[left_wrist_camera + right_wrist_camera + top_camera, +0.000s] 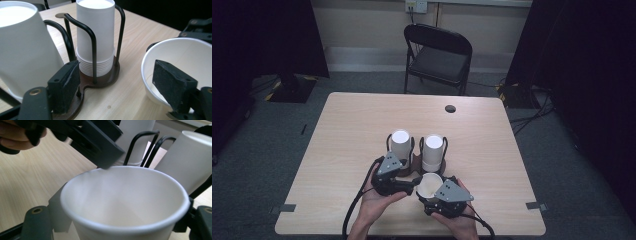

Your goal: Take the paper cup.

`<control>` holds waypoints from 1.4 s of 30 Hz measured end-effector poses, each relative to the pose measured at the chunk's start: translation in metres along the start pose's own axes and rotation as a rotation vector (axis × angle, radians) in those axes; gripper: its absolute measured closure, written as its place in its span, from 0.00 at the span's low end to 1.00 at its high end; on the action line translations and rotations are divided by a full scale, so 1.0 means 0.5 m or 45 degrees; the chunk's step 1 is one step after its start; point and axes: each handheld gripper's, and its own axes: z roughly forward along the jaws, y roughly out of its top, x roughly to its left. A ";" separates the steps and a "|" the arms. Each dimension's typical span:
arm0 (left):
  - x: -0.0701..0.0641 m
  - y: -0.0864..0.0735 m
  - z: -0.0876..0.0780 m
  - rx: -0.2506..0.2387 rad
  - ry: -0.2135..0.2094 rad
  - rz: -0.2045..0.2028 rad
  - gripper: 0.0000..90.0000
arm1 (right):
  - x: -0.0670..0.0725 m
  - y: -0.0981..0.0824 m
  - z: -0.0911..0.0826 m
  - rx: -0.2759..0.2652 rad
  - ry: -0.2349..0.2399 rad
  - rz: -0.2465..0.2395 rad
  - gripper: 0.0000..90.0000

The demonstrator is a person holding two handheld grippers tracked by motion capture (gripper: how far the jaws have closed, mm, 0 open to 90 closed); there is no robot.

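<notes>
**Paper cup held at the front of the cup rack**

Paper cup [428, 184], mouth up and tilted, sits just in front of the cup rack [416, 167], clamped across its body by the right gripper [432, 196]. Left gripper [411, 187] stands wide, one jaw inside the rim, not pressing. Two inverted cup stacks [432, 151] rise behind. Right hand is nearer; the cup's axis leans toward the rack.
</notes>
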 end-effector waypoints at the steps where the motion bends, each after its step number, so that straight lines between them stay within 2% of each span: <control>1: 0.001 -0.003 -0.001 -0.011 0.006 -0.004 0.23 | -0.002 -0.003 0.000 0.000 0.002 0.020 0.26; 5: 0.000 -0.012 -0.001 -0.030 0.087 0.002 0.20 | -0.010 -0.009 -0.003 -0.015 -0.005 0.070 0.26; 7: 0.001 -0.018 -0.003 -0.045 0.108 -0.021 0.19 | -0.013 -0.011 -0.005 -0.019 -0.014 0.083 0.26; 10: 0.002 -0.030 -0.008 -0.090 0.128 -0.019 0.18 | -0.018 -0.013 -0.008 -0.023 -0.014 0.101 0.26; 13: 0.002 -0.041 -0.011 -0.102 0.166 -0.024 0.18 | -0.023 -0.016 -0.009 -0.023 -0.015 0.114 0.26; 15: 0.003 -0.049 -0.013 -0.099 0.213 0.000 0.18 | -0.026 -0.017 -0.008 -0.029 -0.021 0.118 0.26; 17: 0.002 -0.058 -0.012 -0.107 0.252 -0.016 0.18 | -0.031 -0.018 -0.008 -0.032 -0.022 0.130 0.26; 20: 0.006 -0.070 -0.013 -0.135 0.261 -0.034 0.17 | -0.038 -0.020 -0.009 -0.040 -0.027 0.154 0.26; 25: 0.013 -0.096 -0.011 -0.134 0.357 -0.057 0.17 | -0.047 -0.021 -0.014 -0.050 -0.034 0.197 0.26; 28: 0.020 -0.107 -0.009 -0.123 0.360 -0.104 0.18 | -0.057 -0.022 -0.017 -0.063 -0.046 0.217 0.26; 30: 0.021 -0.113 -0.007 -0.125 0.399 -0.089 0.18 | -0.064 -0.024 -0.020 -0.068 -0.057 0.232 0.26; 33: 0.023 -0.121 -0.004 -0.134 0.402 -0.087 0.18 | -0.078 -0.030 -0.023 -0.069 -0.073 0.260 0.26; 36: 0.024 -0.129 -0.003 -0.150 0.433 -0.083 0.18 | -0.090 -0.033 -0.027 -0.073 -0.089 0.281 0.26; 39: 0.023 -0.136 -0.005 -0.179 0.471 -0.091 0.18 | -0.105 -0.034 -0.031 -0.077 -0.114 0.291 0.26; 40: 0.021 -0.138 -0.006 -0.201 0.483 -0.112 0.18 | -0.109 -0.035 -0.032 -0.076 -0.118 0.294 0.26; 42: 0.018 -0.143 -0.008 -0.217 0.535 -0.116 0.18 | -0.121 -0.037 -0.035 -0.087 -0.132 0.314 0.26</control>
